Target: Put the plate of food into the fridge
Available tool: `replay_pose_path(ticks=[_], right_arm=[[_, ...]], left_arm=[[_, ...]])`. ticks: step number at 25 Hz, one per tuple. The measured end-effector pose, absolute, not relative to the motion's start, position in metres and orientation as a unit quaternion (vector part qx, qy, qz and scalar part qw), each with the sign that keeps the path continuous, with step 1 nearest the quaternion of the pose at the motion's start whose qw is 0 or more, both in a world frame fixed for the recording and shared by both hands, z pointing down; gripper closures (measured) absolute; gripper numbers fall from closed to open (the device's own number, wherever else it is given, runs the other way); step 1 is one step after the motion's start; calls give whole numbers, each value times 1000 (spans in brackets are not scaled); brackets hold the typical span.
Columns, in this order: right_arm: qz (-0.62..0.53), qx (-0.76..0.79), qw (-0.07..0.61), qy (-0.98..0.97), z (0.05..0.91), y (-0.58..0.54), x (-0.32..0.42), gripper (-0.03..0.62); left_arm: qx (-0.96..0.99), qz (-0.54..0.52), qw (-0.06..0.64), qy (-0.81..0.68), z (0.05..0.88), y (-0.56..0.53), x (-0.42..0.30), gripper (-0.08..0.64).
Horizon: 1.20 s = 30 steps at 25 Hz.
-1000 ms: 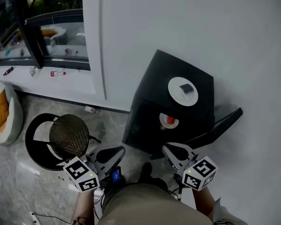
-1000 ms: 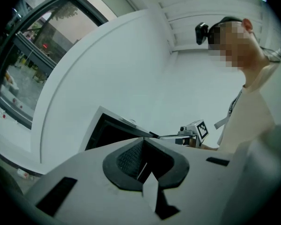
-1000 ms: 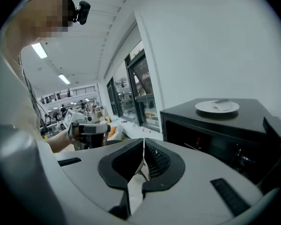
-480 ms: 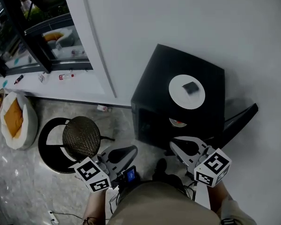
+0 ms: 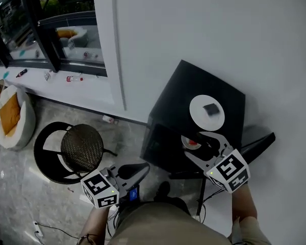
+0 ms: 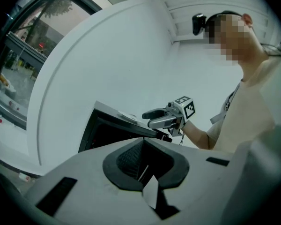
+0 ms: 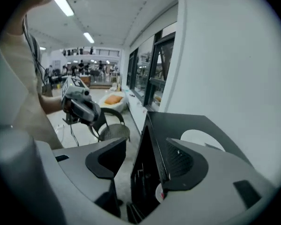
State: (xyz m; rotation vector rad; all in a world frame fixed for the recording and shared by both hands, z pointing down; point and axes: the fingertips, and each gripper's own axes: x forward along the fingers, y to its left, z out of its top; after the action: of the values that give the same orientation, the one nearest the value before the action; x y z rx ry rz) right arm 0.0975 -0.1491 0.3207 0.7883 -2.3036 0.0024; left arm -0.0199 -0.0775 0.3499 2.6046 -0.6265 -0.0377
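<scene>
A black mini fridge (image 5: 194, 106) stands against the white wall, its door (image 5: 257, 143) swung open to the right. Inside its opening lies a small plate with red food (image 5: 192, 143), also seen low in the right gripper view as the plate (image 7: 159, 192). A second white plate (image 5: 209, 110) with a dark piece on it rests on the fridge top. My right gripper (image 5: 204, 143) is at the opening; its jaws have just been opening and hold nothing. My left gripper (image 5: 137, 170) hangs lower left, shut and empty. The left gripper (image 6: 141, 150) looks level at the fridge.
A round black chair with a woven seat (image 5: 81, 147) stands on the grey floor left of the fridge. A white cushion with an orange pad (image 5: 10, 116) lies at far left. Small bottles sit on the window ledge (image 5: 74, 78). A cable runs down near the door.
My right gripper has moved up to the fridge opening, rolled, and gone from shut to open. The left gripper stays shut and has hardly shifted.
</scene>
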Motion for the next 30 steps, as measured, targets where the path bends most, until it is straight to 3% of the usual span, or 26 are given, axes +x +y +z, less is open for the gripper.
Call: replay_pose_path(ticks=[6, 12, 30], right_arm=[[-44, 307, 450, -837, 330, -178, 111, 359], [62, 334, 405, -849, 328, -215, 125, 359], [126, 302, 458, -827, 354, -225, 136, 367]], left_arm=[[945, -23, 233, -229, 353, -68, -29, 549], [944, -30, 240, -223, 353, -63, -31, 549], [941, -15, 246, -231, 366, -60, -30, 549]])
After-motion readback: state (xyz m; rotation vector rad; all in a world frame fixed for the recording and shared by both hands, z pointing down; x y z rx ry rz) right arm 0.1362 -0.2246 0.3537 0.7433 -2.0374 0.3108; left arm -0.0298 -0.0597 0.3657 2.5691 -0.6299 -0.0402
